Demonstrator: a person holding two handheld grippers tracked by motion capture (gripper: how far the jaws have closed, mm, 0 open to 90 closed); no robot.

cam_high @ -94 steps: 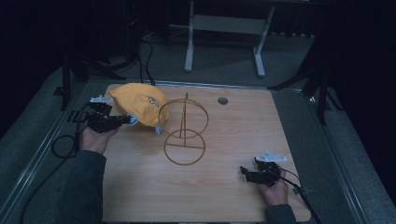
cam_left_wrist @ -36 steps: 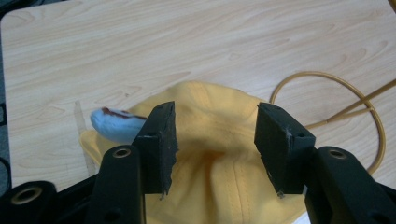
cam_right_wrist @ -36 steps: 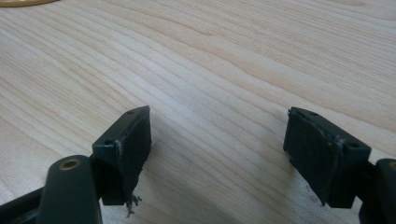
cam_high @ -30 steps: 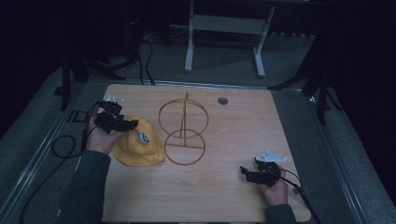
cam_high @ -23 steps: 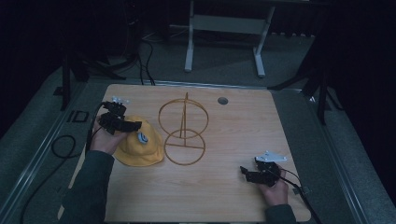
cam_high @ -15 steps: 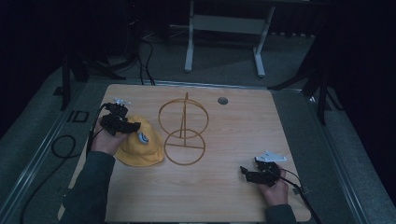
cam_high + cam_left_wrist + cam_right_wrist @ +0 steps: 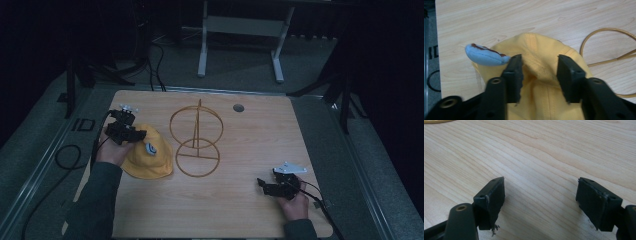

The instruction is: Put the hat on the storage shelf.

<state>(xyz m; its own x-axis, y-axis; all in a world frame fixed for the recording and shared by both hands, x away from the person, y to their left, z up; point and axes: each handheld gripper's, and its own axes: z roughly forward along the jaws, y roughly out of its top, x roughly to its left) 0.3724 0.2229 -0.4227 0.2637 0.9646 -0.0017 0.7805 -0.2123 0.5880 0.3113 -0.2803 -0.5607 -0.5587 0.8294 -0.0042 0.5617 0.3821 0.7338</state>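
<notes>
Two grippers were in play above a wooden table [image 7: 250, 210]. The left gripper [image 7: 131, 131] sat on top of a yellow hat [image 7: 150, 159], which lay on the table directly under and ahead of its jaws. In the left gripper view the left gripper [image 7: 539, 72] had its jaws about halfway apart; they had just been closing, with a raised fold of the yellow hat [image 7: 541, 50] bunched between them, and the fabric reached both pads. A blue patch [image 7: 485, 55] on the hat lay just outside one of those jaws, touching its tip. Beyond the other jaw, past the hat's edge, stood a wire stand [image 7: 196, 140] made of golden rings, close to the hat. The right gripper [image 7: 272, 187] rested well apart from the hat, on the far side of the stand. In its own view the right gripper [image 7: 540, 197] had its jaws wide apart, with bare wood between them.
</notes>
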